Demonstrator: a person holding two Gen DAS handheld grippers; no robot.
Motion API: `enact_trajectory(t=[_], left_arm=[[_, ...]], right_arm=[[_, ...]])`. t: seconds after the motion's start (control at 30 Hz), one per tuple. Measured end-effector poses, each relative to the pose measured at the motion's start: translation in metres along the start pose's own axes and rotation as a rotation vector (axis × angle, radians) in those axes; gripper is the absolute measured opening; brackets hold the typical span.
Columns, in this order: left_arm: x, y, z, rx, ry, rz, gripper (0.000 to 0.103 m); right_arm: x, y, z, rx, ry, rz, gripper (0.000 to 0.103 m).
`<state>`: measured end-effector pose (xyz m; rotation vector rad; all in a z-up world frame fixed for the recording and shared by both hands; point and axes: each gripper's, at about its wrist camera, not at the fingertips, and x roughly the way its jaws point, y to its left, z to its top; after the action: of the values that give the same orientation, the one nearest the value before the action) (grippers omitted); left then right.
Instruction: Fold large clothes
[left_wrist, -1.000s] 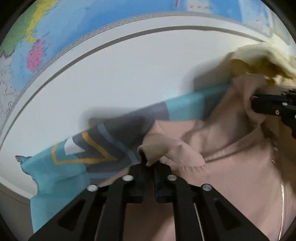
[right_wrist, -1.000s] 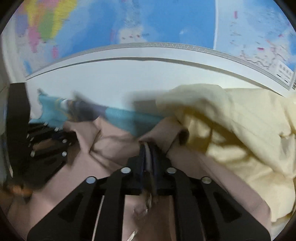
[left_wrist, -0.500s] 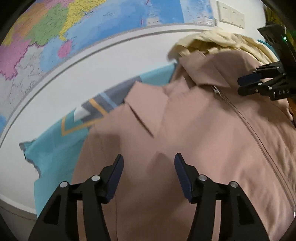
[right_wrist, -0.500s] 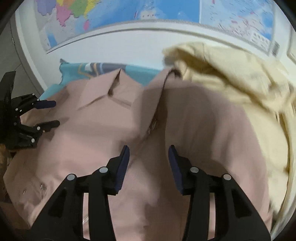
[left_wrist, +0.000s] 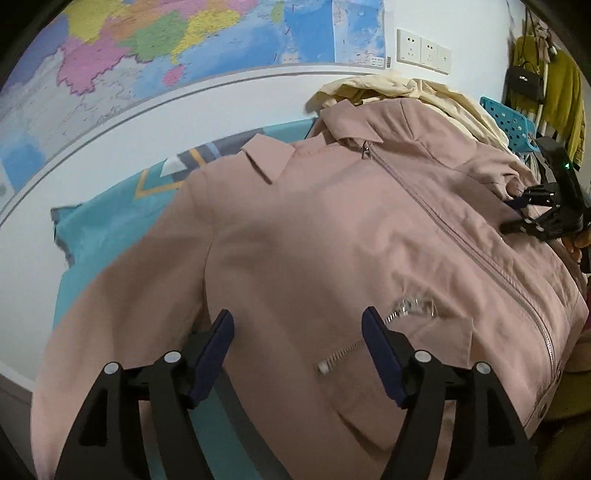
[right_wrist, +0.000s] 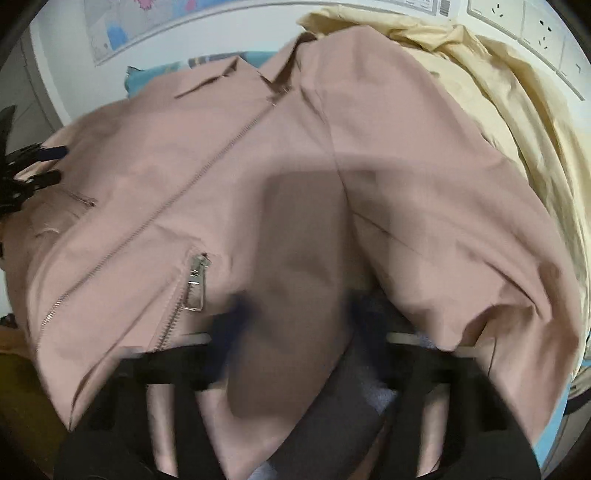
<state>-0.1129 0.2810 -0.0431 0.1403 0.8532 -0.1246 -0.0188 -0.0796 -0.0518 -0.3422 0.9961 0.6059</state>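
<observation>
Smooth pink zip jacket (left_wrist: 332, 240) lies under the left gripper (left_wrist: 297, 343), jaws opening; right gripper (right_wrist: 295, 325) blurred, jaws closing over fabric.

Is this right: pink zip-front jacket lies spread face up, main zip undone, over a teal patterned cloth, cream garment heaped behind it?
Not quite. The pink zip-front jacket has its main zip closed from hem to collar, as the left wrist view shows. The rest holds: it lies spread face up over the teal patterned cloth, with the cream garment heaped behind it.
</observation>
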Motion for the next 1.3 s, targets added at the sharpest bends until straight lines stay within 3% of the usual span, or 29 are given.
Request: enact_trajectory(t=[0.03, 0.1, 0.27, 0.33, 0.43, 0.47, 0.5, 0.57, 0.67, 0.77, 0.83, 0.93, 1.0, 1.03, 1.07, 1.17, 1.23, 1.3], left_arm=[[0.002, -0.002, -0.002, -0.005, 0.008, 0.020, 0.069], [0.005, -0.004, -0.003, 0.004, 0.011, 0.074, 0.068], [0.026, 0.001, 0.014, -0.057, 0.002, 0.229, 0.051], [0.040, 0.004, 0.023, -0.080, 0.019, 0.296, 0.045], [0.052, 0.006, 0.031, -0.086, 0.039, 0.361, 0.043], [0.052, 0.005, 0.031, -0.082, 0.043, 0.360, 0.043], [0.046, 0.004, 0.030, -0.077, 0.039, 0.348, 0.045], [0.032, 0.001, 0.026, -0.080, 0.031, 0.282, 0.065], [0.001, -0.004, 0.013, -0.084, 0.006, 0.138, 0.072], [-0.008, -0.006, 0.001, -0.087, 0.029, 0.082, 0.074], [-0.003, -0.009, -0.004, -0.084, 0.066, 0.070, 0.075], [0.012, -0.013, -0.012, -0.086, 0.118, 0.077, 0.075], [0.023, -0.010, -0.015, -0.116, 0.144, 0.061, 0.073], [0.028, -0.007, -0.015, -0.136, 0.145, 0.045, 0.066], [0.031, -0.005, -0.013, -0.151, 0.135, 0.041, 0.049], [0.042, 0.004, -0.003, -0.197, 0.118, 0.079, 0.016], [0.049, 0.014, 0.007, -0.237, 0.112, 0.084, 0.006], [0.054, 0.025, 0.018, -0.272, 0.096, 0.110, 0.003]], right_arm=[[-0.001, -0.001, 0.003, 0.012, -0.012, 0.009, 0.002], [-0.007, -0.004, 0.012, 0.018, -0.052, -0.001, 0.002], [-0.023, -0.035, 0.035, 0.111, -0.168, -0.020, 0.002], [-0.010, -0.043, 0.039, 0.169, -0.118, 0.015, 0.002], [0.005, -0.042, 0.034, 0.158, -0.062, -0.014, 0.009], [-0.001, -0.042, 0.030, 0.165, -0.072, -0.018, 0.020], [-0.012, -0.042, 0.024, 0.176, -0.099, -0.022, 0.040], [-0.031, -0.034, 0.016, 0.165, -0.153, -0.021, 0.065], [-0.050, 0.000, 0.016, 0.073, -0.165, 0.074, 0.068], [-0.038, 0.040, 0.022, -0.028, -0.113, 0.170, 0.067], [-0.014, 0.065, 0.028, -0.082, -0.045, 0.162, 0.067], [0.022, 0.079, 0.036, -0.084, 0.035, 0.150, 0.059], [0.026, 0.081, 0.040, -0.091, 0.015, 0.134, 0.036], [0.025, 0.080, 0.043, -0.079, 0.016, 0.153, 0.022], [0.023, 0.079, 0.046, -0.073, 0.007, 0.119, 0.004], [0.021, 0.073, 0.053, -0.036, -0.021, 0.164, 0.002], [0.023, 0.068, 0.061, -0.005, -0.046, 0.171, 0.002], [0.022, 0.064, 0.073, 0.027, -0.079, 0.183, 0.002]])
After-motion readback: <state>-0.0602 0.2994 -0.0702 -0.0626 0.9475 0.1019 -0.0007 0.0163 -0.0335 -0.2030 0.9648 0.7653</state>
